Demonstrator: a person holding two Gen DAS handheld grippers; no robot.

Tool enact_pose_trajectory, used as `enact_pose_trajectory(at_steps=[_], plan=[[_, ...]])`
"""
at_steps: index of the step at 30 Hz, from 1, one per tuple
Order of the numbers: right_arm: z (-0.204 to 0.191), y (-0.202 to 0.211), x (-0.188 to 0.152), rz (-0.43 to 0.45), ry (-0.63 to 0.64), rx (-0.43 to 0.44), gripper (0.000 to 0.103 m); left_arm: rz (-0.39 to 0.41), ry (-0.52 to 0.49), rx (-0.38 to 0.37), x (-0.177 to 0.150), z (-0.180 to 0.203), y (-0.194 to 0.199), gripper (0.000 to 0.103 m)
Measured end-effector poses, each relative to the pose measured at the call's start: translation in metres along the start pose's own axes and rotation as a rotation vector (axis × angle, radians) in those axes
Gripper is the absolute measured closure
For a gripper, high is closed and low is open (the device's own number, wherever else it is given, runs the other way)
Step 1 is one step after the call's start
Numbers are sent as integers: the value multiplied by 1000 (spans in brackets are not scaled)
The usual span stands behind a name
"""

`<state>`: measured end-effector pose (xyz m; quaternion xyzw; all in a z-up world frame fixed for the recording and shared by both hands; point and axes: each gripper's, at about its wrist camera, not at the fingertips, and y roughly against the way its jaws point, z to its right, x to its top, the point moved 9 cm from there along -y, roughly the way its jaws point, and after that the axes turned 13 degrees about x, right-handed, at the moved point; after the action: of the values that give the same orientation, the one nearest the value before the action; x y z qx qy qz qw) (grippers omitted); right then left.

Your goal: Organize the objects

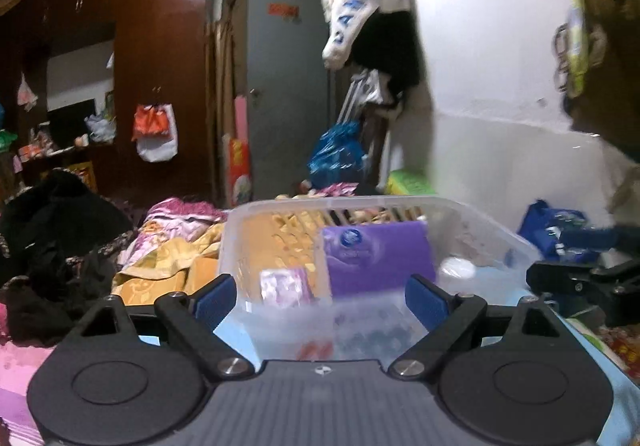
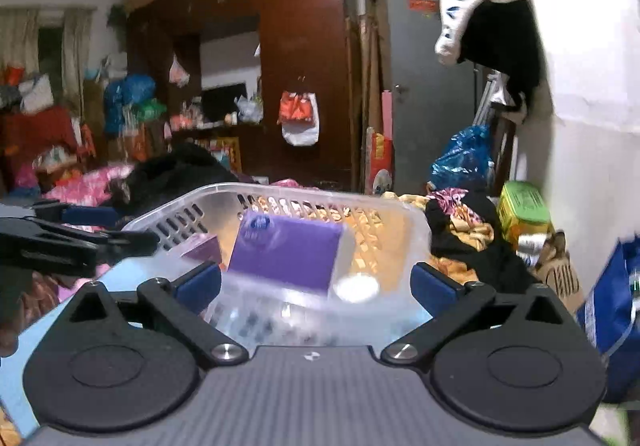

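Both grippers' fingers [image 1: 426, 298] [image 2: 198, 284] spread wide and empty before clear basket [image 1: 480, 222] [image 2: 208, 194], purple box [image 1: 376, 258] [image 2: 288, 254] leaning upright inside

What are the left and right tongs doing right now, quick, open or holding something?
Left tongs: open, holding nothing, the clear basket just ahead between the fingers.
Right tongs: open, holding nothing, pointed at the same basket.

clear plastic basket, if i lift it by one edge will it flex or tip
The clear plastic basket looks thin-walled and slotted, so it would probably flex somewhat. The purple box sits toward one side with a smaller purple packet, so a one-edge lift may tilt it and slide them. It seems light.
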<state>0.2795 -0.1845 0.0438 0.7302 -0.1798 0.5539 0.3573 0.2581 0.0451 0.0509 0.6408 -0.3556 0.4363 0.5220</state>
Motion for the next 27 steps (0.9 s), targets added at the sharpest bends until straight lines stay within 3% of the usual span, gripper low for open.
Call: enact_pose_trajectory(at_steps=[6, 9, 12, 20, 26, 27], plan=[[-16, 28, -77, 15, -136, 129, 0, 20, -3, -56, -68, -7, 46, 10], [-33, 29, -104, 22, -182, 202, 9, 24, -11, -59, -100, -8, 60, 12], [-50, 19, -106, 17, -124, 216, 18, -1, -67, -67, -115, 1, 55, 21], [-68, -31, -106, -70, -31, 217, 47, -37, -60, -87, -127, 13, 31, 44], [-83, -36, -115, -78, -17, 224, 59, -49, -47, -125, -129, 18, 27, 73], [-83, -37, -114, -72, -8, 218, 64, -48, -54, -120, -129, 20, 27, 77]])
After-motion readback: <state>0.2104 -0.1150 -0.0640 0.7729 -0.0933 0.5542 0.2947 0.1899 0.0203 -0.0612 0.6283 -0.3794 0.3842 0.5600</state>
